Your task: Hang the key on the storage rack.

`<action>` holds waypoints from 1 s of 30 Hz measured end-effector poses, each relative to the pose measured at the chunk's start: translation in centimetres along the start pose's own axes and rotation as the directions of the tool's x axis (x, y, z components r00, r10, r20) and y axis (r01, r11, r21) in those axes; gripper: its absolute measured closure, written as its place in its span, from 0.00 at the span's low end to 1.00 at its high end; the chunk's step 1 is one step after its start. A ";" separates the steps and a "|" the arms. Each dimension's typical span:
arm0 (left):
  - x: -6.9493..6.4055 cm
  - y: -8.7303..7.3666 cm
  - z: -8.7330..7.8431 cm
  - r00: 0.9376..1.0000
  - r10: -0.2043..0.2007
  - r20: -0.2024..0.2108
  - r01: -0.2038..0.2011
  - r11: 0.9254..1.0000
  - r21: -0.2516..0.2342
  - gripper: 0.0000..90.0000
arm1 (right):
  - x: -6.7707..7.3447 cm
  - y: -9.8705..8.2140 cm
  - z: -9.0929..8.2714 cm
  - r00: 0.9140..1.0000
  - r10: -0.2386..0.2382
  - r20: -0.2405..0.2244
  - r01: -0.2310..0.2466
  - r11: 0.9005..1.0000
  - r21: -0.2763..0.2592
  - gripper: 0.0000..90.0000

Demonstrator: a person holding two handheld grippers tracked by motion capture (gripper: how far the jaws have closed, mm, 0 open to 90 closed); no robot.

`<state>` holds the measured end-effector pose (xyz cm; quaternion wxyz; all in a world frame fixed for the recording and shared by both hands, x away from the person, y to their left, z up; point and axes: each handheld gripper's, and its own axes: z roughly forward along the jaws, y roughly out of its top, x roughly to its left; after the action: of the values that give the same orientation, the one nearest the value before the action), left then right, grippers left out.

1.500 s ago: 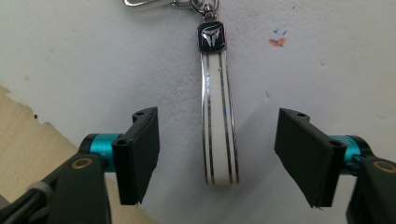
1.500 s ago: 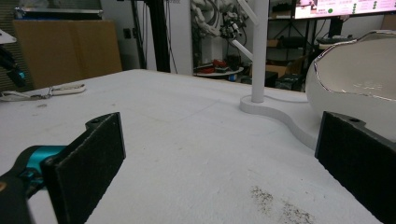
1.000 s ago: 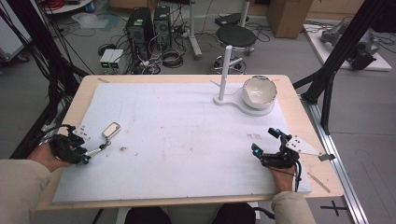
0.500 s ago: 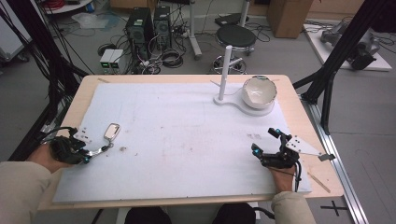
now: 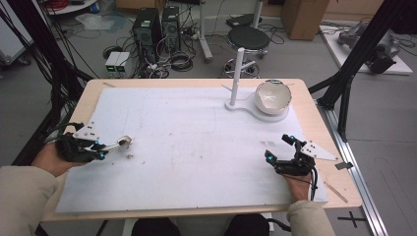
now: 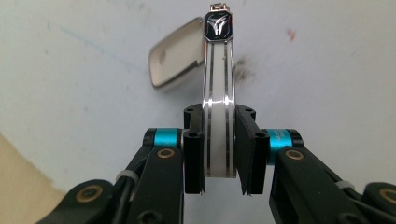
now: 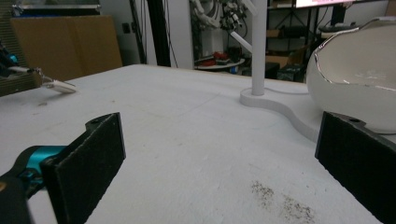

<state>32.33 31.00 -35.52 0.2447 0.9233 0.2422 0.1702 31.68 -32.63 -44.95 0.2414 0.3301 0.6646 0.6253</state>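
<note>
The left gripper [image 5: 101,150] is squeezing a shiny spoon [image 6: 218,95] by its handle. Its two black pads [image 6: 194,161] are pressing on both sides of the handle, so the jaws are clamped tight on it. The handle is sticking straight out in front of the gripper, and the spoon's silver scoop is hanging at the far end, tipped off to one side. In the high view the spoon [image 5: 121,143] is sitting near the left edge of the white mat [image 5: 196,147], just above a small dark smudge [image 5: 130,157].

The right gripper [image 5: 281,151] is waiting near the right edge, with its jaws standing wide apart and nothing between them. A white bowl [image 5: 273,96] is sitting far off from the spoon, beside a white post [image 5: 237,73].
</note>
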 end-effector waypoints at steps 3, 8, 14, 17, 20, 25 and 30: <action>-0.3 1.1 -0.2 1.000 0.014 -0.011 -0.015 0.999 -0.033 0.83 | -0.1 0.3 -0.1 1.000 0.012 -0.009 -0.012 1.000 0.003 0.01; -0.4 3.3 -0.6 0.999 -0.012 0.035 0.016 0.992 -0.126 0.83 | -0.3 1.8 -0.3 0.998 0.027 -0.050 -0.026 1.000 0.016 0.01; -0.8 6.7 -0.9 0.997 0.008 0.078 0.010 0.974 -0.224 0.83 | 0.0 4.8 0.3 0.995 -0.013 -0.103 0.019 0.999 0.050 0.01; -1.1 8.5 -0.7 0.994 0.031 0.104 -0.003 0.966 -0.257 0.83 | 0.4 6.5 0.8 0.989 -0.046 -0.139 0.055 0.997 0.059 0.01; -1.4 10.3 -0.5 0.991 0.053 0.125 -0.015 0.957 -0.291 0.83 | 0.9 8.3 1.4 0.980 -0.080 -0.180 0.094 0.993 0.075 0.01; -1.9 13.0 0.0 0.983 0.089 0.162 -0.029 0.939 -0.342 0.83 | 1.7 10.8 2.7 0.958 -0.116 -0.262 0.149 0.983 0.108 0.01; -3.0 15.9 0.8 0.971 0.134 0.199 -0.048 0.920 -0.388 0.83 | 2.4 13.5 4.2 0.935 -0.135 -0.328 0.185 0.974 0.127 0.01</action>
<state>35.98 17.01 -28.24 0.4363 0.8817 0.1323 0.1213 35.07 -28.03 -31.79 0.1550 0.1875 0.7663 0.5946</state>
